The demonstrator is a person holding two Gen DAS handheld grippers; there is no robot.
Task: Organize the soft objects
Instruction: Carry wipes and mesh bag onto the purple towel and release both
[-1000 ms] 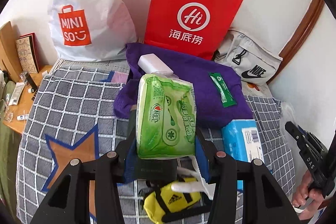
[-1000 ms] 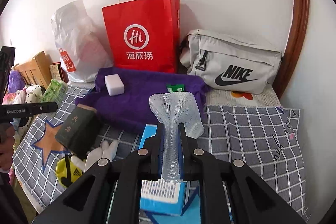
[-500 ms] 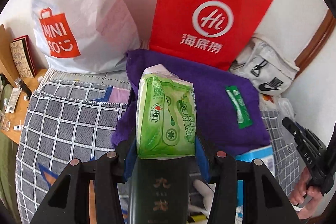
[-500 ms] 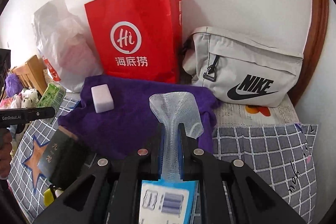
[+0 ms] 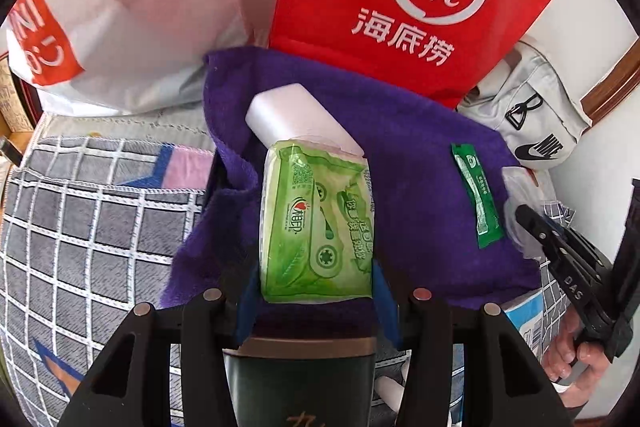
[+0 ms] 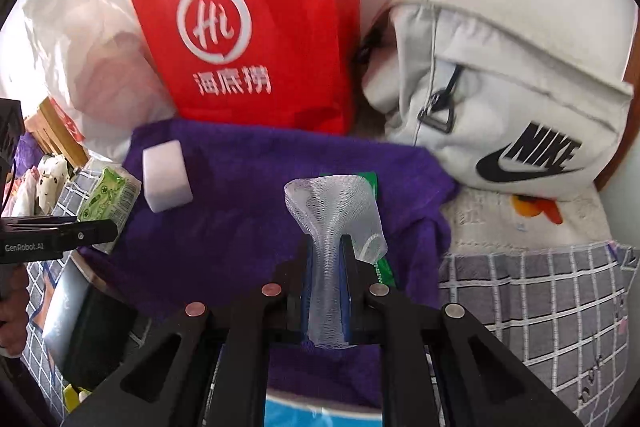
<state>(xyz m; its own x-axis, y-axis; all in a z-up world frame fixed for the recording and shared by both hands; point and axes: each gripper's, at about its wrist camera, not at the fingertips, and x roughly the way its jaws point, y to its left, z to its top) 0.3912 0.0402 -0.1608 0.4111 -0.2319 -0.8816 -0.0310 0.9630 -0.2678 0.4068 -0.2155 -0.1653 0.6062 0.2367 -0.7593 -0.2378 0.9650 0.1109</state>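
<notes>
My left gripper is shut on a green tissue pack, held above a purple towel spread on the bed. A white sponge block lies on the towel just beyond the pack, and a green sachet lies to the right. In the right wrist view my right gripper is shut on a white foam net sleeve over the same purple towel, partly hiding the green sachet. The sponge block sits to the left there, near the left gripper and its tissue pack.
A red paper bag, a white plastic bag and a grey Nike pouch stand against the wall behind the towel. A dark green box and a blue box lie near me on the checked blanket. A hand holds the right gripper.
Both grippers have moved forward and down toward the purple towel with their loads still held. The bags and towel now fill more of each view.
</notes>
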